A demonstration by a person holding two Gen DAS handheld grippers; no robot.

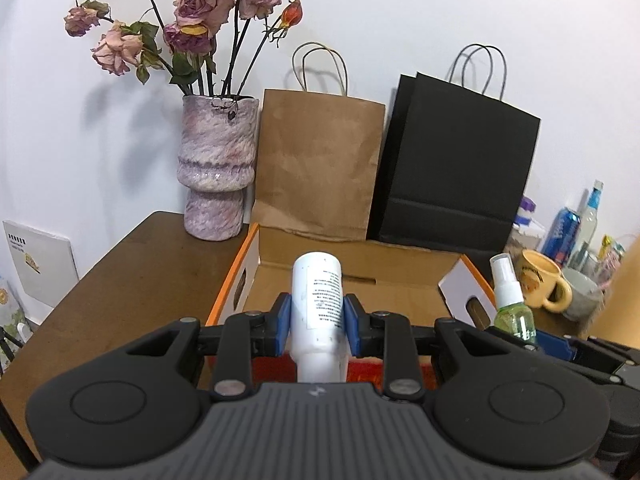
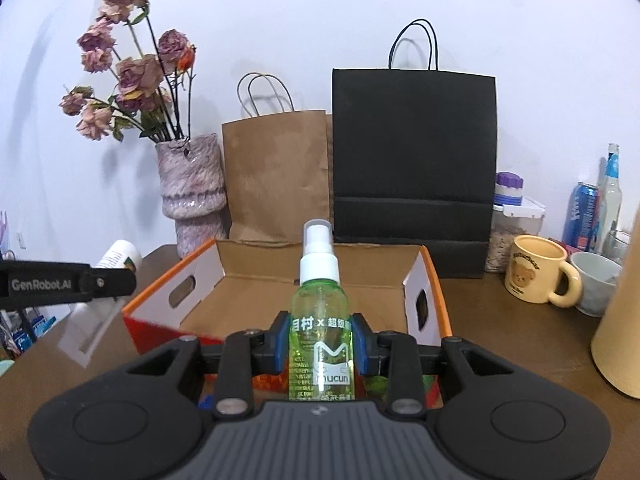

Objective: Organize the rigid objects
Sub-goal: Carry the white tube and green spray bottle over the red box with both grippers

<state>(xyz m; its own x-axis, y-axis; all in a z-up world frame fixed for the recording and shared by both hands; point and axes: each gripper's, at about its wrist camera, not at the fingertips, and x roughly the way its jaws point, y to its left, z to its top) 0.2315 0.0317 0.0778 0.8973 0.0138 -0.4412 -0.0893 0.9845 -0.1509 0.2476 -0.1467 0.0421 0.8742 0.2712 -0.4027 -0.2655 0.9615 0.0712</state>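
Your open cardboard box (image 2: 320, 300) at 12 o'clock is unobstructed from above; paper bags (image 2: 412, 152) block behind, mugs (image 2: 536, 274) at 2 o'clock.

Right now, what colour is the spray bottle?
Clear green, white cap; right wrist view.

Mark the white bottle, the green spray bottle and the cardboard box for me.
white bottle (image 1: 318, 300): left wrist view, on its labelled body between the blue pads.
green spray bottle (image 2: 321, 336): right wrist view, on its green printed body.
cardboard box (image 2: 320, 266): right wrist view, on its inner back wall.

White bottle (image 1: 318, 304), green spray bottle (image 2: 322, 328), both upright
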